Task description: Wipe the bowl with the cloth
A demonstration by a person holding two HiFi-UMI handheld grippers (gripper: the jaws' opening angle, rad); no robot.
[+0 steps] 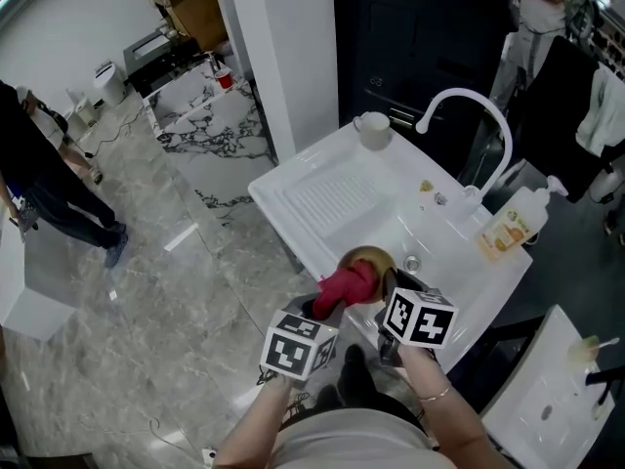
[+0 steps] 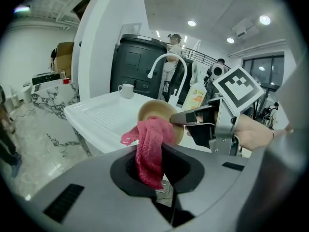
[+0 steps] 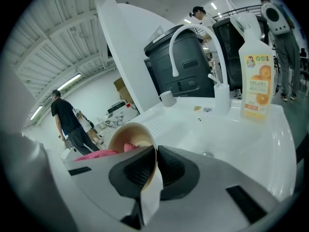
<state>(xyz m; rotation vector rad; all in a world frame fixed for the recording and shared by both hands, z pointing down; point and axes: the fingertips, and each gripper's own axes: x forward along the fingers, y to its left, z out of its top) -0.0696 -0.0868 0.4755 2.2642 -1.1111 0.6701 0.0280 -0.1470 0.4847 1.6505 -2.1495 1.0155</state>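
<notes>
Left gripper [image 2: 157,173]: jaws closed on a red cloth [image 2: 149,146], which is bunched between the pads and hangs forward out of them.

Right gripper [image 3: 155,170]: jaws nearly together and pinching the rim of a tan bowl [image 3: 126,135], one pad inside the wall and one outside.

Bowl: held tilted above the front edge of the white sink [image 1: 430,223], clear of the basin floor. Its inside shows in the right gripper view.

Contact: the free end of the cloth lies against the bowl, and a fold of red shows just inside the rim.

Surroundings: a curved tap [image 3: 193,37], an orange soap bottle [image 3: 256,81] and a mug [image 3: 167,98] stand at the back of the sink, well apart from the work.

Assessment: the wiping step appears to be in hand. The next move calls for the cloth to sweep round the inner wall while the right gripper holds the rim steady. That pinch is narrow, so the bowl may twist under sideways pressure.
</notes>
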